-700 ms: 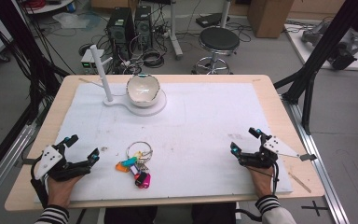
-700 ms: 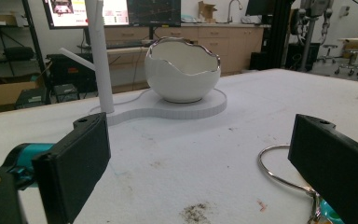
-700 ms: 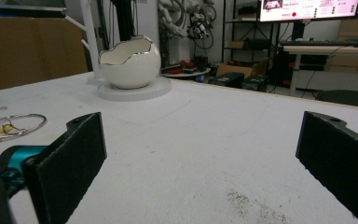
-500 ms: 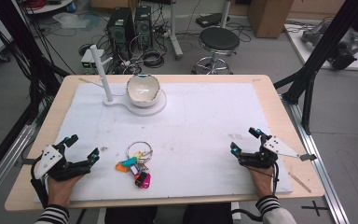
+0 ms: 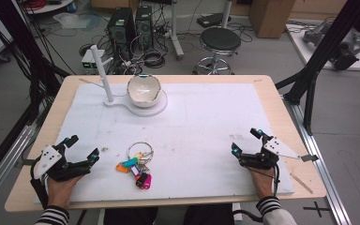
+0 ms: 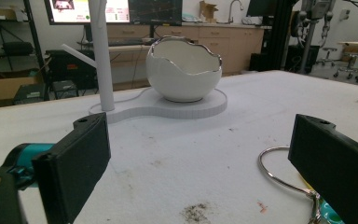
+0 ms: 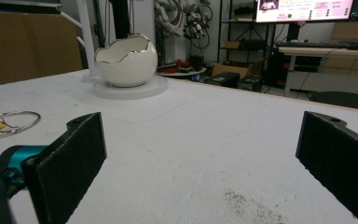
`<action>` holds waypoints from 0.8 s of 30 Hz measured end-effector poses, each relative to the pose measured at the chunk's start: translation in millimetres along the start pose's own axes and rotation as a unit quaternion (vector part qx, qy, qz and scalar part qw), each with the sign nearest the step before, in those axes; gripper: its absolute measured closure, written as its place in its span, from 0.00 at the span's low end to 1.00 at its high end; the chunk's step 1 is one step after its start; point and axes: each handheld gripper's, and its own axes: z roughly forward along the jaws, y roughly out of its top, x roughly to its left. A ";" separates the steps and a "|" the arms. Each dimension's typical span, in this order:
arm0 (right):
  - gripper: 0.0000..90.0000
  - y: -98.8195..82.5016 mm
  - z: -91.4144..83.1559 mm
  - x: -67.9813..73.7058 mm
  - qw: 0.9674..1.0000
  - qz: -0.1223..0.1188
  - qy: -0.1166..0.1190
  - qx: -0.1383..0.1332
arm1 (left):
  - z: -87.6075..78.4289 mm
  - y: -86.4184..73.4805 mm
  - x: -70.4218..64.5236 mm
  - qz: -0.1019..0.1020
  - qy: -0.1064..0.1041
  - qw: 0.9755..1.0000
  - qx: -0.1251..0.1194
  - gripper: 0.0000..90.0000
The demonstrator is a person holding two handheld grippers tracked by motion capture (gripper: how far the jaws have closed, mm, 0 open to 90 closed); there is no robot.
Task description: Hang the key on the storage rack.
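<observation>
1. The bunch of keys (image 5: 137,166) lies flat on the white mat (image 5: 201,126) that covers the bench (image 5: 272,86), near the front edge and a bit left of the middle.
2. It has a big shiny metal ring (image 5: 139,151) at the far end. At the near end there are little tags: an orange one, a teal one and a bright pink one (the pink one is nearest the person).
3. The bunch is longer than it is wide. Its long line runs from the ring down to the pink tag, so it points away from the person and leans a little to the left.
4. The left gripper (image 5: 81,150) rests on the mat just left of the keys. Its jaws are wide apart and hold nothing. In the left gripper view the ring (image 6: 279,170) lies close by the right-hand jaw, partly hidden behind it.
5. The right gripper (image 5: 245,142) sits far off on the right side of the mat. Its jaws are wide apart too, with bare mat between them.
6. At the back stands a white bowl (image 5: 144,90) with a wavy rim (like a cracked eggshell) on a flat white base (image 5: 143,107). A white post (image 5: 101,72) stands up from the base beside it.
</observation>
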 end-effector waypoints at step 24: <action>0.01 0.1 -0.4 -0.4 1.000 0.011 0.001 0.004 | 37.9 60.6 4.9 0.010 -0.036 0.991 0.128 0.02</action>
